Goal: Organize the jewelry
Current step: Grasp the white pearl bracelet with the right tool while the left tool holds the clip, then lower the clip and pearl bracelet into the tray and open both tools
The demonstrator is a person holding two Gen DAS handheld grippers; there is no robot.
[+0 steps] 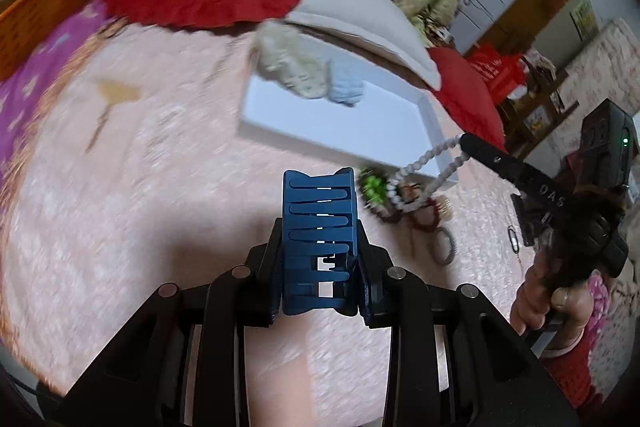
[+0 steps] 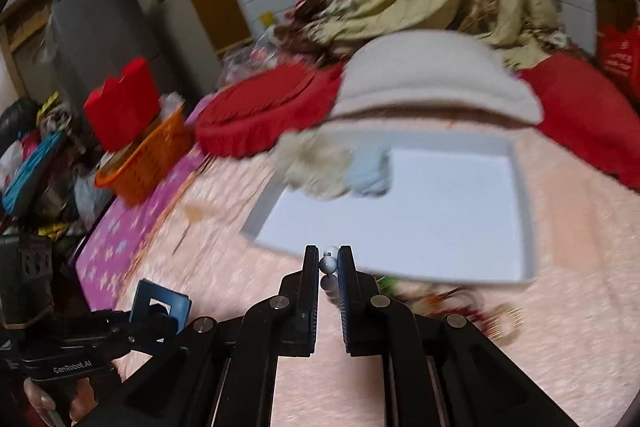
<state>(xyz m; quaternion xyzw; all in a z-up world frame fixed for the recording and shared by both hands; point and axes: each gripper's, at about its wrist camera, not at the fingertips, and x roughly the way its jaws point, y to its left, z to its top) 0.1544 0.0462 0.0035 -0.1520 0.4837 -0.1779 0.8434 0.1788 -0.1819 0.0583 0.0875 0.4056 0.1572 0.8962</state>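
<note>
Left wrist view: blue hair clip (image 1: 318, 239) clamped in left claw (image 1: 318, 267). Pearl bracelet (image 1: 420, 179) pinched by closed right claw (image 2: 329, 259), lifted clear of jewelry pile (image 1: 404, 211), likely for white tray (image 2: 524, 211) beyond, on bed.

A bed with a fuzzy pink blanket (image 2: 560, 287) carries a shallow white tray (image 2: 520, 187); just beside its near edge lies a small jewelry heap (image 1: 400, 203).
</note>
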